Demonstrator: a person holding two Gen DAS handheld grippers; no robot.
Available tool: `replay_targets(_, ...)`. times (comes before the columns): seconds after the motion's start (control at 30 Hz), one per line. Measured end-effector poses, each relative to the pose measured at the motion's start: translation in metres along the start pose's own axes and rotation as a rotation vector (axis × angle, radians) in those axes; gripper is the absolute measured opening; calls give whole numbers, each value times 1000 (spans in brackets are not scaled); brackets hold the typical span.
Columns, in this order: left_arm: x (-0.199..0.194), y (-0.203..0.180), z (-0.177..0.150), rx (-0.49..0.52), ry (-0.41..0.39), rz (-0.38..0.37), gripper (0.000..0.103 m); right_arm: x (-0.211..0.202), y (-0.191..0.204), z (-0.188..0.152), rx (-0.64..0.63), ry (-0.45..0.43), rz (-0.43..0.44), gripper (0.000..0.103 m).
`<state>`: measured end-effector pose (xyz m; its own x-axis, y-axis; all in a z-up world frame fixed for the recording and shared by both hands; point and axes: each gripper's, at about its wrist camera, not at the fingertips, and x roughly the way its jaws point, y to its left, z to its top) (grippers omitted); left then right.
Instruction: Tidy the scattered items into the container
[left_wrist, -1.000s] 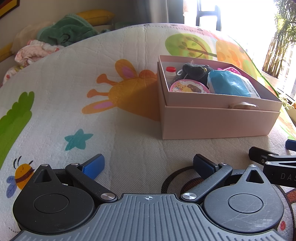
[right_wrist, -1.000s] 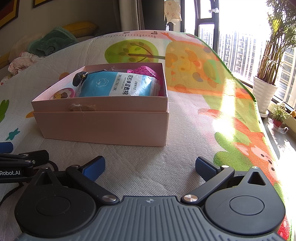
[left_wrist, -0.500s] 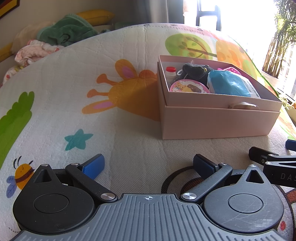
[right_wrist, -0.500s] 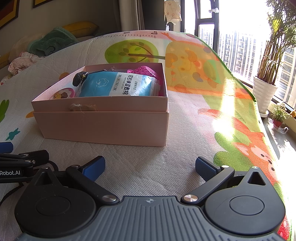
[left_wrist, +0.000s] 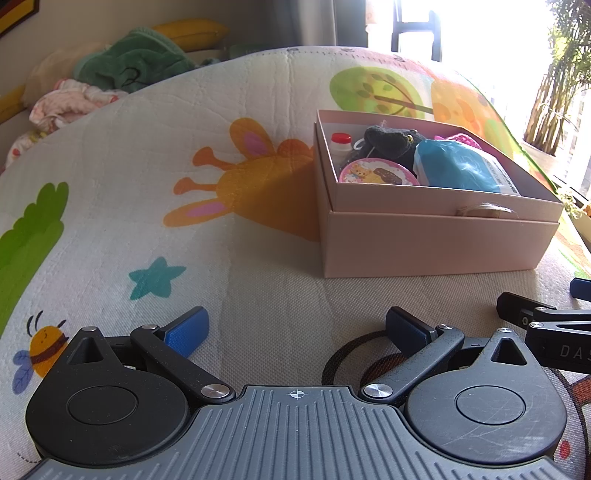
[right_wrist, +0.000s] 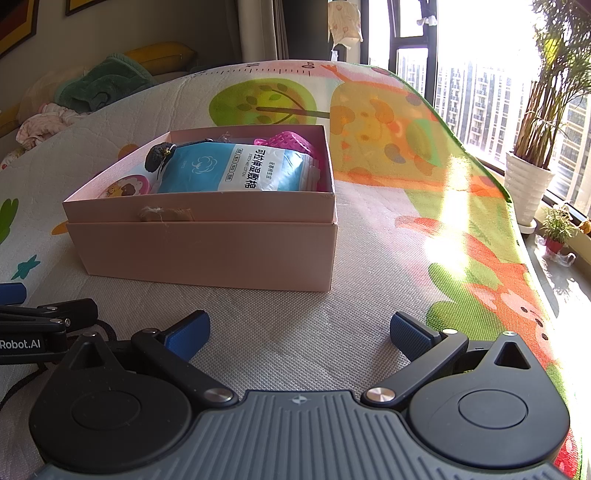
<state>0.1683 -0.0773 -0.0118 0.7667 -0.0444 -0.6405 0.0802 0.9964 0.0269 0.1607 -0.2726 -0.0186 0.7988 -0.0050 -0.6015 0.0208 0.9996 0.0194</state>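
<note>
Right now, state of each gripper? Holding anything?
Left gripper: open, holding nothing, low over the play mat.
Right gripper: open, holding nothing, facing the pink box.

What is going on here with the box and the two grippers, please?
Both grippers, left and right, rest open and empty on the play mat, short of the pink box. The box holds a blue wipes pack, a round tin, a dark plush toy and a small bottle. No loose items show on the mat.
</note>
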Motion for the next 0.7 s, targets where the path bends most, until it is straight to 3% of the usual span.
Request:
replay_targets(0.6, 1, 1, 1, -7, 3, -5, 103, 0, 0, 0, 0, 0, 0, 103)
replay_targets(0.7, 1, 1, 7, -1, 57, -18, 103, 0, 0, 0, -2, 0, -1, 103)
